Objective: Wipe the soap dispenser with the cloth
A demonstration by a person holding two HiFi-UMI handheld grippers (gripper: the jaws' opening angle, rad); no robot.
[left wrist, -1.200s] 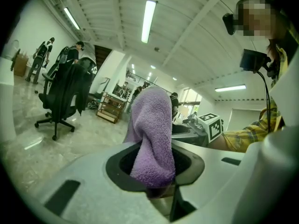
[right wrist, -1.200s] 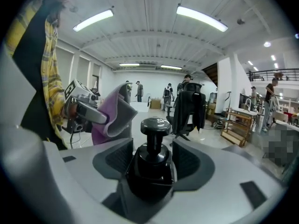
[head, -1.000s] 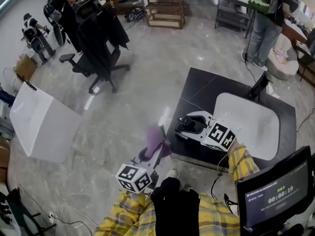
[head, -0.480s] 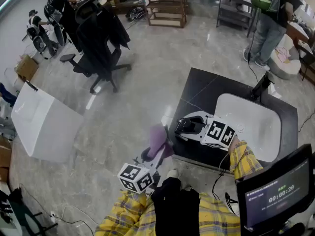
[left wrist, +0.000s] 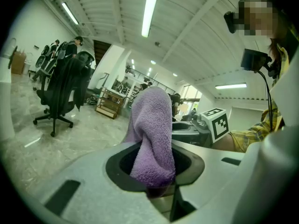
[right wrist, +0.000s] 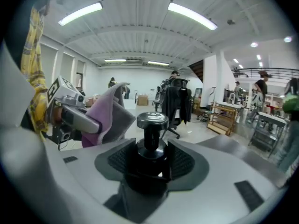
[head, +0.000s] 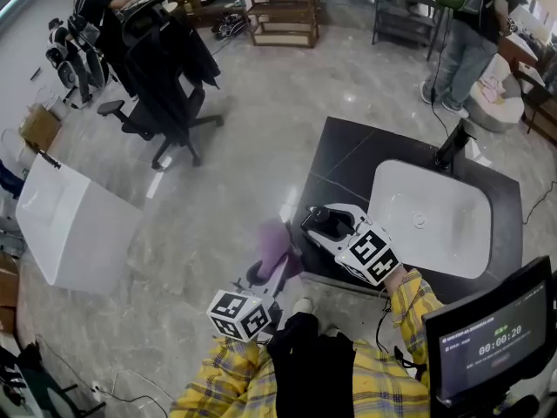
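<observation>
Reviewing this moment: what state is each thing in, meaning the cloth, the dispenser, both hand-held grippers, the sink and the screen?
Purple terry cloth: clamped, standing up out of the jaws.
Black pump soap dispenser: gripped by its body.
Left hand-held gripper: shut on the cloth.
Right hand-held gripper: shut on the dispenser, jaws just closed further.
White sink basin: empty.
Black-framed screen: on, showing a timer.

lower body of the soap dispenser [right wrist: 151, 125] is buried in the right gripper [right wrist: 150, 164], only the pump shows. bottom end of the cloth [left wrist: 153, 129] vanishes into the left gripper [left wrist: 156, 183], and it's just a blur mid-frame in head view
</observation>
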